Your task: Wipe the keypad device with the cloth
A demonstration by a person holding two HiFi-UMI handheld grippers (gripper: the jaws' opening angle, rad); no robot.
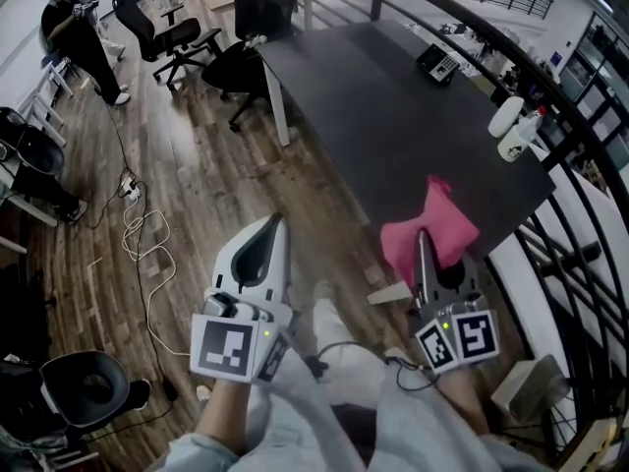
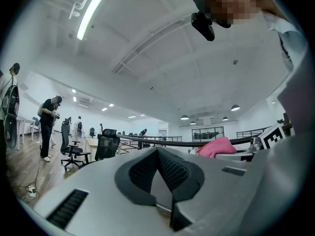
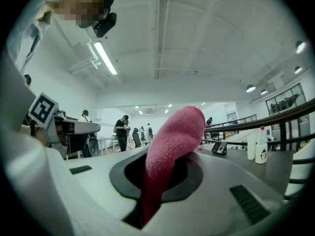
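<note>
There are two grippers, one cloth, one keypad device and two bottles. The left gripper (image 1: 271,230) hangs over the wooden floor (image 1: 197,165) with its jaws closed together and nothing between them; its own view shows the dark pads meeting at the tip (image 2: 158,162). The right gripper (image 1: 423,242) has its jaws clamped on a pink cloth (image 1: 432,224), which stands up out of them in a rounded fold (image 3: 174,132) over the near edge of the table (image 1: 383,136).

The keypad device (image 1: 436,63) sits near the far end of the dark grey table, well apart from the cloth; it is dark with a pale block of keys. Two white bottles (image 1: 505,116) stand side by side at the table's right edge, one of them a spray bottle (image 1: 518,134) with a small printed figure that is too small to read. Each gripper carries one cube with black-and-white square markers (image 1: 236,347); no words are legible anywhere.

The room is a large open office with a white ceiling and strip lights. A black railing (image 1: 550,87) runs beside the table. At least two black office chairs (image 1: 162,32) stand by the table's far corner, white cables (image 1: 142,234) loop over the floor, and a person in dark clothes (image 1: 84,37) stands at the far left.
</note>
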